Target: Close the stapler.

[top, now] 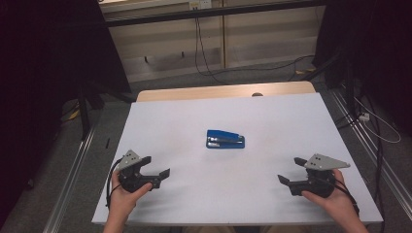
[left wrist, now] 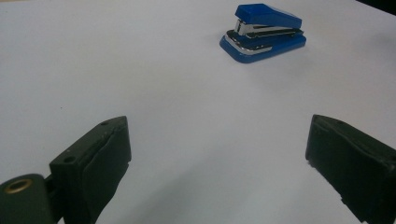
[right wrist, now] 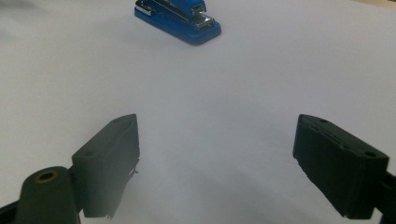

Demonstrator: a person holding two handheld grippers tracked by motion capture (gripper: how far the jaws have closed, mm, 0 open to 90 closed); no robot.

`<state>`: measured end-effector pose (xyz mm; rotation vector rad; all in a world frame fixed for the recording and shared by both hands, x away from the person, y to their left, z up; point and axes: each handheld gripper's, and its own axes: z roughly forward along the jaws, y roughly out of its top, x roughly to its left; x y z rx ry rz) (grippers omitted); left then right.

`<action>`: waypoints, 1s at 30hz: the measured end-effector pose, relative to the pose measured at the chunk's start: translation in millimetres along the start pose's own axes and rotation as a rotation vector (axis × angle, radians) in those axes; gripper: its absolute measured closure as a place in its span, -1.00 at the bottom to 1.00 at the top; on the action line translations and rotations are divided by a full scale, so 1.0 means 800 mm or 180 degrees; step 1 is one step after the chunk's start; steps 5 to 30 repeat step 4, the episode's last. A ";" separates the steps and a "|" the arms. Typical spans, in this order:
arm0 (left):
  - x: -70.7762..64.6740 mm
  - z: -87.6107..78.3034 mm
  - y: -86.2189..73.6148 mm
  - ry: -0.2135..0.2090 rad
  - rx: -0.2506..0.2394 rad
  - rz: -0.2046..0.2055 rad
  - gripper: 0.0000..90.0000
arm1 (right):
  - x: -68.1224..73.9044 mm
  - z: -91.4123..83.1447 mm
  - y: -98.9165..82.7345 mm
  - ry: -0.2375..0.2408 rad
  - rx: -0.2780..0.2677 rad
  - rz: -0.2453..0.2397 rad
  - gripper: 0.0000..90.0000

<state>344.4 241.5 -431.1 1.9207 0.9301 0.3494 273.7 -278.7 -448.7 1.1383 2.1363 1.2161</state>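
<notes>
A blue stapler (top: 225, 139) with a chrome inner arm lies on its base near the middle of the white table (top: 194, 111). My left gripper (top: 156, 170) rests at the front left, held in a hand, jaws wide apart and bare. The left gripper view has the stapler (left wrist: 263, 31) well ahead and to the right of that gripper (left wrist: 217, 140). At the front right, my right gripper (top: 290, 172) is also open with nothing between its jaws. Seen from this right gripper (right wrist: 217, 140), the stapler (right wrist: 180, 18) lies far ahead, slightly left.
The white table top ends in a wooden strip (top: 223, 91) at its far edge. Metal rails (top: 73, 170) run along both sides on the floor. Cables (top: 204, 53) lie on the floor beyond the table, and dark curtains hang at left and right.
</notes>
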 end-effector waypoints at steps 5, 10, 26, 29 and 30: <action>-0.001 0.002 0.001 0.0000 0.0009 0.0005 -0.84 | -0.001 0.000 0.000 0.0011 -0.0023 0.0023 -0.68; -0.001 0.002 0.001 0.0000 0.0009 0.0005 -0.84 | -0.001 0.000 0.000 0.0011 -0.0023 0.0023 -0.68; -0.001 0.002 0.001 0.0000 0.0009 0.0005 -0.84 | -0.001 0.000 0.000 0.0011 -0.0023 0.0023 -0.68; -0.001 0.002 0.001 0.0000 0.0009 0.0005 -0.84 | -0.001 0.000 0.000 0.0011 -0.0023 0.0023 -0.68; -0.001 0.002 0.001 0.0000 0.0009 0.0005 -0.84 | -0.001 0.000 0.000 0.0011 -0.0023 0.0023 -0.68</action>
